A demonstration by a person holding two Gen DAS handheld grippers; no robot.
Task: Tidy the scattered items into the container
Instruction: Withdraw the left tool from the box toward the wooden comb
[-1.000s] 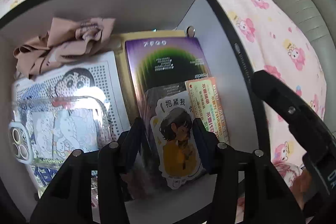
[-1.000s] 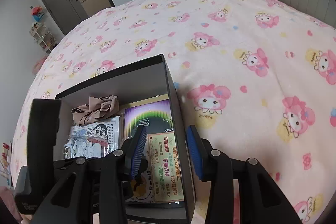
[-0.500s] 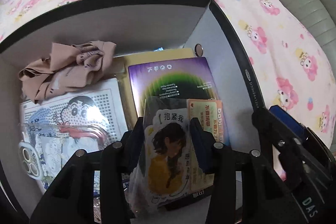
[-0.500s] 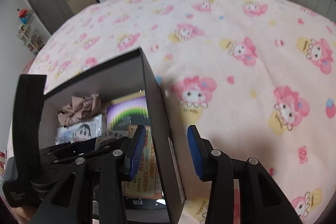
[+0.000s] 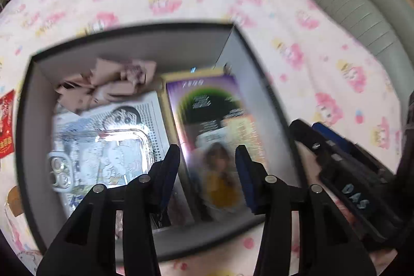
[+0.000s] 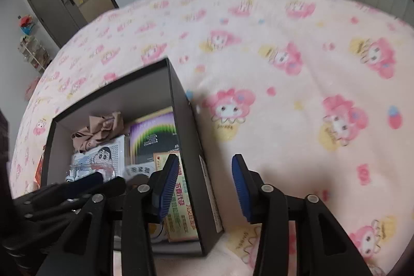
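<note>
Drop done, I judge: sticker card [image 5: 220, 172] lies in box [image 5: 26, 136]. My left gripper [image 5: 208, 170] and right gripper [image 6: 204, 181] just widened, both empty. Next: red packet [image 5: 6, 126] outside box.

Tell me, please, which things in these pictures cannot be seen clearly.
- Left wrist view: sticker card blurred by motion; its print is unreadable.
- Left wrist view: red packet beside the box is cut by its wall.
- Right wrist view: phone case hidden behind left tongs.
</note>
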